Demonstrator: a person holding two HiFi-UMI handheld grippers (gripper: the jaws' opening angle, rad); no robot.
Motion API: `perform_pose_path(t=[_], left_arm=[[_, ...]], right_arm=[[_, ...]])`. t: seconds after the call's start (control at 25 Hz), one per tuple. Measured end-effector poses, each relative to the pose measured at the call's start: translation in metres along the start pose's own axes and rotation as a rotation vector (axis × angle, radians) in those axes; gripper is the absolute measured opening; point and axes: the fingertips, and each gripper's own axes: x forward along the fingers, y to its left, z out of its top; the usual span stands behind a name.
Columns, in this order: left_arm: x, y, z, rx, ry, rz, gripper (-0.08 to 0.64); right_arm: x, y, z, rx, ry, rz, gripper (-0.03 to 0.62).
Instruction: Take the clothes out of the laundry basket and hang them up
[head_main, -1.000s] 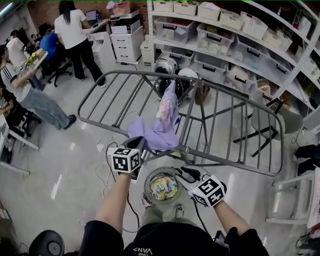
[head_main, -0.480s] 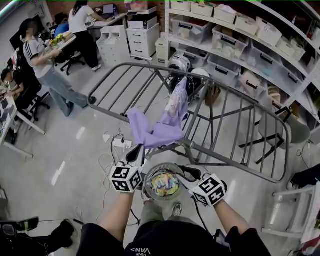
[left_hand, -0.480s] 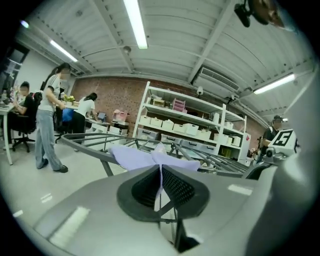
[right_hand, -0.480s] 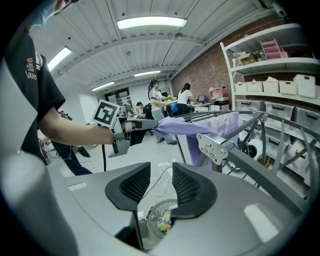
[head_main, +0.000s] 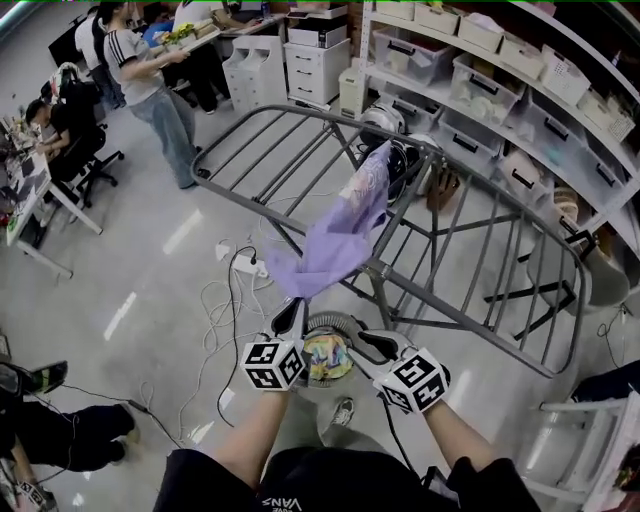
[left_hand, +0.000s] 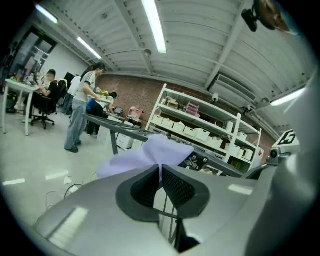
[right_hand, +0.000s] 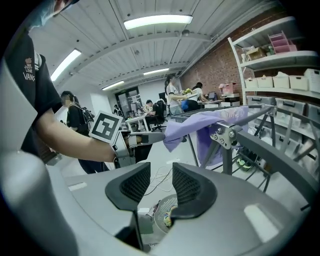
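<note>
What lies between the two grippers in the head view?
The round laundry basket, colourful clothes inside, shows between left gripper and right gripper in the head view.

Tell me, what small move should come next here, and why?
Probably draw the purple cloth sideways along the drying rack to spread it: the fingers of the left gripper are shut on its corner, it hangs bunched over the rail, and the right gripper is open, empty.

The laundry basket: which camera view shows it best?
The head view: it looks straight down into the laundry basket, showing its round rim and the colourful clothes inside. The right gripper view shows only part of it, below the jaws. The left gripper view does not show it.
</note>
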Motion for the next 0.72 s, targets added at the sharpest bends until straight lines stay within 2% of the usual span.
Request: perform_pose_path(t=[0.12, 0.32, 0.48, 0.72], left_arm=[[-0.003, 0.007, -0.023, -0.007, 0.057, 0.037, 0.015], [-0.009, 0.020, -0.049, 0.015, 0.135, 0.043, 0.017], [-0.016, 0.032, -0.076, 0.062, 0.204, 0.010, 0.025], [-0.022, 0.059, -0.129, 0.159, 0.322, -0.073, 0.082]], right_arm=[[-0.002, -0.002, -0.010, 0.022, 0.001, -0.007, 0.140], [0.006, -0.007, -0.040, 0.077, 0.029, -0.054, 0.140], [0.026, -0.012, -0.073, 0.160, 0.051, -0.107, 0.140], [0.077, -0.017, -0.123, 0.242, 0.106, -0.183, 0.141]])
